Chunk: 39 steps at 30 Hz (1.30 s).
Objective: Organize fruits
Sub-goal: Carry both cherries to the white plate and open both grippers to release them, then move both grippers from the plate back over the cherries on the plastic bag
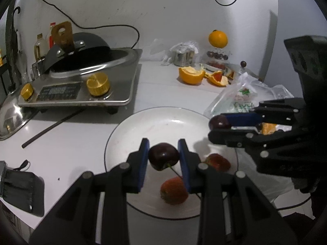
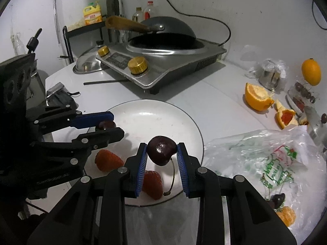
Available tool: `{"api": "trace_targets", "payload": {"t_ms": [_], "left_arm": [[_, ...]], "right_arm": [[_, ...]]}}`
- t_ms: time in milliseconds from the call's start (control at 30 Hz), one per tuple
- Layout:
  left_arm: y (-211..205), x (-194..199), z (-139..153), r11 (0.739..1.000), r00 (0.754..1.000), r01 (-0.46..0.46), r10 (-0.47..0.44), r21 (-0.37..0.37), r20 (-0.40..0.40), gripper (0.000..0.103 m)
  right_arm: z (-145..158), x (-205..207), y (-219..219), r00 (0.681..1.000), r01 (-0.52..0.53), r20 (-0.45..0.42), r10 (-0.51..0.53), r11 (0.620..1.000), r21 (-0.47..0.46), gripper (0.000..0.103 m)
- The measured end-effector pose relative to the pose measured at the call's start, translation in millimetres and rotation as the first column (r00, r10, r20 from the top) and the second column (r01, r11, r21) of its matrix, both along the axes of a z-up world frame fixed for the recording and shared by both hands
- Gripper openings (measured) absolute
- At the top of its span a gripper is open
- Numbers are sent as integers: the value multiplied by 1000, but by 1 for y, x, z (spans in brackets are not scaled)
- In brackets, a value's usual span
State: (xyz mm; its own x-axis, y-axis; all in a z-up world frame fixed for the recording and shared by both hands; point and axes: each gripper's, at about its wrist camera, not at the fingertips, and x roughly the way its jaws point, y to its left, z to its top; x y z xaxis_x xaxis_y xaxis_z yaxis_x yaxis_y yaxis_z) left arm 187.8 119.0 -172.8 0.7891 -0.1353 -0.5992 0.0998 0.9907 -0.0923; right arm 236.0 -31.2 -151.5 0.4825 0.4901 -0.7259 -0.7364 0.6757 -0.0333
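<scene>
Pinching a dark red cherry [image 1: 163, 156] above the round white plate [image 1: 143, 126], left gripper [image 1: 163, 157], right gripper [image 2: 162, 153] likewise clamping its own dark stemmed cherry [image 2: 162, 150] over that plate.

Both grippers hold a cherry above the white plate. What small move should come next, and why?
Probably lower the left gripper and release its cherry onto the plate, beside the strawberries. The right gripper also grips a cherry.

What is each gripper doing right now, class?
Left gripper: closed on a dark cherry above the plate.
Right gripper: closed on another cherry.
</scene>
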Motion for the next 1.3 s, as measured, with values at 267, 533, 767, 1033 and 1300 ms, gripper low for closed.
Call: {"api": "trace_targets", "payload": {"t_ms": [267, 533, 767, 1033, 1300], "left_arm": [[9, 6, -6, 1000, 1000, -11, 11, 0, -23, 30], [14, 9, -6, 999, 998, -42, 42, 6, -43, 31], [14, 3, -1, 998, 997, -66, 66, 14, -41, 42], [2, -5, 9, 998, 998, -66, 66, 15, -21, 58], [-22, -11, 20, 998, 999, -49, 49, 38, -1, 58]], "right_arm": [[-16, 11, 12, 998, -2, -60, 1, 1000, -5, 31], [-20, 8, 24, 997, -32, -71, 31, 999, -10, 31], [-10, 4, 17, 999, -11, -51, 11, 1000, -7, 35], [5, -4, -8, 1000, 27, -17, -27, 1000, 15, 37], [19, -13, -45, 997, 81, 13, -82, 996, 38, 37]]}}
